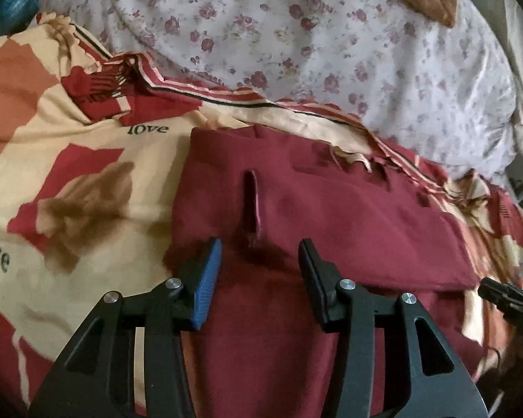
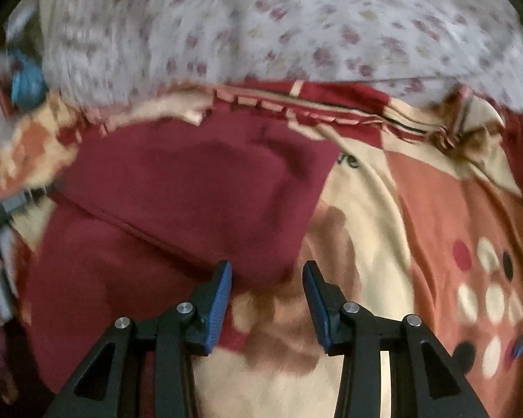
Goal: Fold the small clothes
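One maroon garment (image 1: 331, 230) flat on patterned bedsheet (image 1: 69, 146), one flap folded across it, small slit near middle. One floral quilt (image 1: 331, 52) beyond garment, touching sheet's striped border. Left gripper (image 1: 259, 261) over garment's near part, fingers apart, nothing between. Right gripper (image 2: 267, 284) at garment's (image 2: 191, 188) folded corner, fingers apart, empty; that view blurred.

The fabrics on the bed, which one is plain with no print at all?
The dark red garment, lying under the open left gripper. The patterned sheet beneath it carries teddy bears and "love" lettering, and the white quilt behind has small flowers.
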`<state>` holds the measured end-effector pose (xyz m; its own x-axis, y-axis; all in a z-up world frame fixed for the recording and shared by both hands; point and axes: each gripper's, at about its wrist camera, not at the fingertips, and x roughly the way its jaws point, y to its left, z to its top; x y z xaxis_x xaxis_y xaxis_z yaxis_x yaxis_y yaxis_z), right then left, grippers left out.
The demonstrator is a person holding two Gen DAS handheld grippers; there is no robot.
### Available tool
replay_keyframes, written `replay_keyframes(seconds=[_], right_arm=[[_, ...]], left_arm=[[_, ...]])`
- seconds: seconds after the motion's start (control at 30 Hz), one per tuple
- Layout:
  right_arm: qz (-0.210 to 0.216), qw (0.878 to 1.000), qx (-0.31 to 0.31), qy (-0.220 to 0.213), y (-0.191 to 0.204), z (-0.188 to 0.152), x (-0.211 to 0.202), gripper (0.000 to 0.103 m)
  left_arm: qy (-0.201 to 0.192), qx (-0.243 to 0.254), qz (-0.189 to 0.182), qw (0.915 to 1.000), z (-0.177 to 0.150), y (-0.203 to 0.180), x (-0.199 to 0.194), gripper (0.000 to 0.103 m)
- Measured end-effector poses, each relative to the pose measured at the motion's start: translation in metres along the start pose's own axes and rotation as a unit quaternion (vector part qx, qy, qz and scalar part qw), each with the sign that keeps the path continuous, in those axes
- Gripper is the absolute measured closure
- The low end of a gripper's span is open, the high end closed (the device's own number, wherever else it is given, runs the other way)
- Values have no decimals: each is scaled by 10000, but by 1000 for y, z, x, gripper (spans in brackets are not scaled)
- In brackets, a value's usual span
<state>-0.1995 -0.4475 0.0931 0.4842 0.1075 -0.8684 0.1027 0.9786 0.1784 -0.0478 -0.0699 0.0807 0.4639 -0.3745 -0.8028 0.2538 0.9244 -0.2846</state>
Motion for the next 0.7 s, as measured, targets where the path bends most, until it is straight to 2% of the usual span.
replay_keyframes(seconds=[0.07, 0.13, 0.2, 0.3, 0.37, 0.53, 0.6, 0.7], right_arm=[[322, 9994, 102, -30, -4, -9, -16, 56], [733, 9973, 83, 39, -4, -24, -32, 54], [990, 9949, -69, 199, 2, -42, -40, 52], [1151, 9923, -325, 311, 9, -69, -46, 46], [1155, 9922, -338, 309, 12, -80, -42, 41], [1439, 9894, 11, 193, 15, -79, -19, 41], [1340, 9901, -74, 412, 23, -83, -12, 41], [1452, 9881, -271, 436, 29, -96, -19, 41]], left_arm=[[9, 3, -68, 10000, -7, 5, -12, 58], [141, -12, -63, 9999, -21, 11, -23, 57], [359, -47, -149, 9992, -39, 17, -31, 52], [605, -79, -253, 9978, -64, 23, -39, 50], [659, -131, -160, 9976, -77, 27, -40, 50], [667, -393, -177, 9968, -96, 31, -52, 50], [640, -340, -210, 9971, -105, 29, -64, 50], [700, -204, -267, 9970, -121, 26, -79, 50]])
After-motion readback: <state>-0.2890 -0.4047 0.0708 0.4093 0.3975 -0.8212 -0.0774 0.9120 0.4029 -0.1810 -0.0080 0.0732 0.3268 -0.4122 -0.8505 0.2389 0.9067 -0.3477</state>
